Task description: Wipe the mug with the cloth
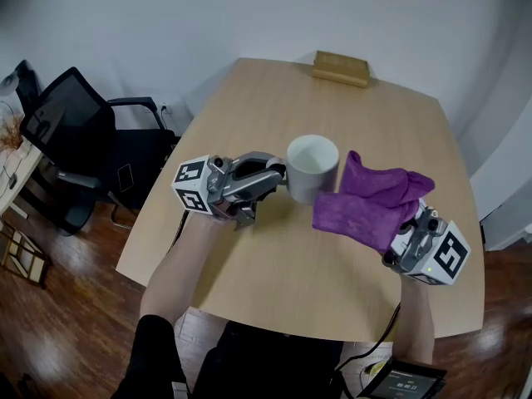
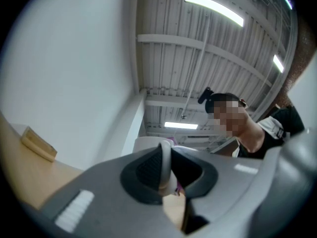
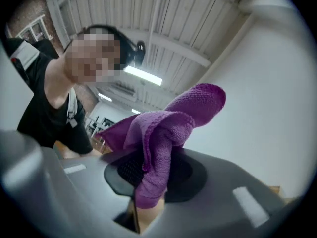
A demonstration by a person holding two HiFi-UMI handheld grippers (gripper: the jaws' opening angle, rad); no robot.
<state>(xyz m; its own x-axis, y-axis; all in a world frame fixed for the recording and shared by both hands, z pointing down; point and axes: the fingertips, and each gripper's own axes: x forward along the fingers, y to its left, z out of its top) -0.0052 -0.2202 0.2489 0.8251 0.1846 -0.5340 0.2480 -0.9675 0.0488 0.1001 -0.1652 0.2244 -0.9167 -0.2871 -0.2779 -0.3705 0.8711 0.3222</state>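
Observation:
A white mug (image 1: pixel 312 167) hangs above the wooden table (image 1: pixel 332 256), held by its handle in my left gripper (image 1: pixel 277 173), which is shut on it. In the left gripper view the white handle (image 2: pixel 165 162) sits clamped between the dark pads, with the mug body (image 2: pixel 144 145) just beyond. My right gripper (image 1: pixel 412 223) is shut on a purple cloth (image 1: pixel 372 199), which drapes from it and reaches the mug's right side. In the right gripper view the cloth (image 3: pixel 163 143) bunches up out of the jaws and hides the pads.
A tan block (image 1: pixel 341 67) lies at the table's far edge. A black office chair (image 1: pixel 79 140) stands left of the table on the wooden floor. The person's arms reach in from the table's near edge.

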